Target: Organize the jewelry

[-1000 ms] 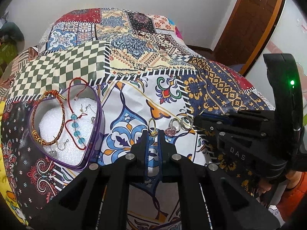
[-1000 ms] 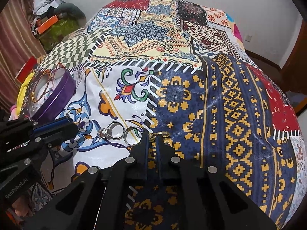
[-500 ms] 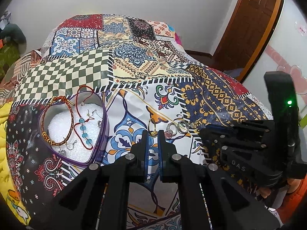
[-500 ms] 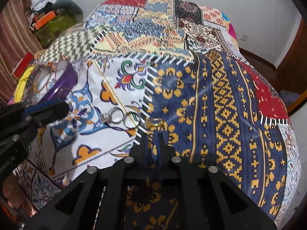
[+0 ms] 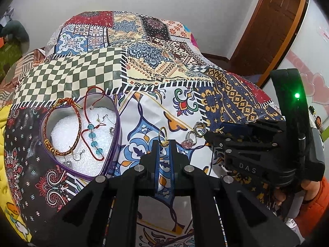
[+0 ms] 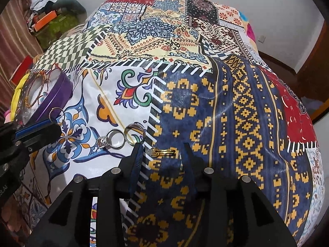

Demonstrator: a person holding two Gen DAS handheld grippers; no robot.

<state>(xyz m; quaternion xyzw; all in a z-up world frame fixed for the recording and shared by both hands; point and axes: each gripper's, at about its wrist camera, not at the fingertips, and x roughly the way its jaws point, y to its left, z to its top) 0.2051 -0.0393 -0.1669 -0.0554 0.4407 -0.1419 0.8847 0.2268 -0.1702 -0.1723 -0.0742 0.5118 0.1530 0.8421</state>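
Observation:
My left gripper (image 5: 164, 145) is shut on a gold ring (image 5: 163, 132) that stands upright above its tips, just right of the purple heart-shaped box (image 5: 117, 144). The box holds a braided bracelet (image 5: 77, 119), a red cord with blue beads (image 5: 93, 138) and earrings on white foam. My right gripper (image 6: 163, 146) has its jaws opening. A second gold ring (image 6: 164, 152) lies flat on the patchwork cloth (image 6: 246, 113) between the fingers, with the pads off it. A stone ring (image 6: 112, 140) and a silver ring (image 6: 134, 132) lie just to its left.
The patchwork cloth covers a bed that stretches far ahead. The left gripper (image 6: 39, 130) shows in the right wrist view beside the box (image 6: 59, 90). A wooden door (image 5: 273, 26) stands at the back right, and piled things (image 6: 53, 18) at the back left.
The right gripper's jaws have parted and let go of the gold ring, which now lies on the cloth between them. The left gripper still holds its ring.

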